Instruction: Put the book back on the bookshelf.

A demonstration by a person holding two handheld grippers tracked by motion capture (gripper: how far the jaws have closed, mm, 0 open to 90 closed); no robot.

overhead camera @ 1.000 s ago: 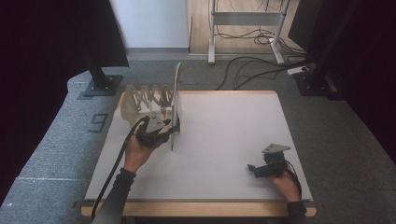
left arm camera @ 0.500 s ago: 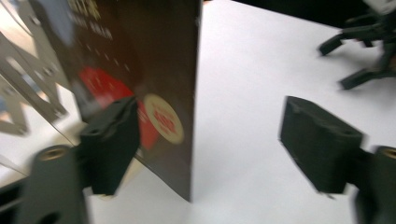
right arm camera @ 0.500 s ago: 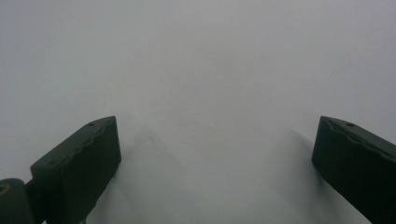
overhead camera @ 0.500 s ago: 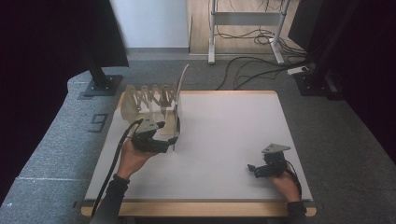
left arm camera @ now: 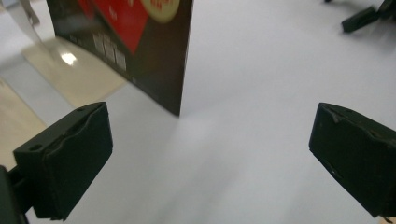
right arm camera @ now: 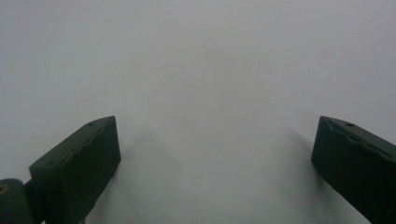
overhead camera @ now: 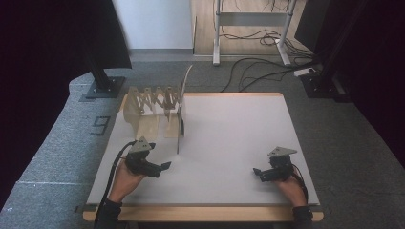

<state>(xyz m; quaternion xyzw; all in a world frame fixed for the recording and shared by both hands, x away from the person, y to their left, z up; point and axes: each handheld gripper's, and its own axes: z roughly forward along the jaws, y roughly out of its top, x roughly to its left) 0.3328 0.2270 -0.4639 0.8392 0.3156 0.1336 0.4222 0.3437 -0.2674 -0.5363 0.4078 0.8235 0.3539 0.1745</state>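
Standing on edge in the wooden rack (overhead camera: 149, 102), a thin board (overhead camera: 182, 112) runs lengthwise away from the person.
Left gripper (overhead camera: 164, 166) sits just short of the board's near edge, jaws spread and empty; right gripper (overhead camera: 257, 173), equally released, rests well apart across the table (overhead camera: 229, 138).

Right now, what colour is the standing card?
Dark brown with red, best in the left gripper view: card.

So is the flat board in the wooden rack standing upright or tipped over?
Upright. The board stands on edge at the right end of the wooden rack, its top rising above it. The left tongs are open, apart from it.
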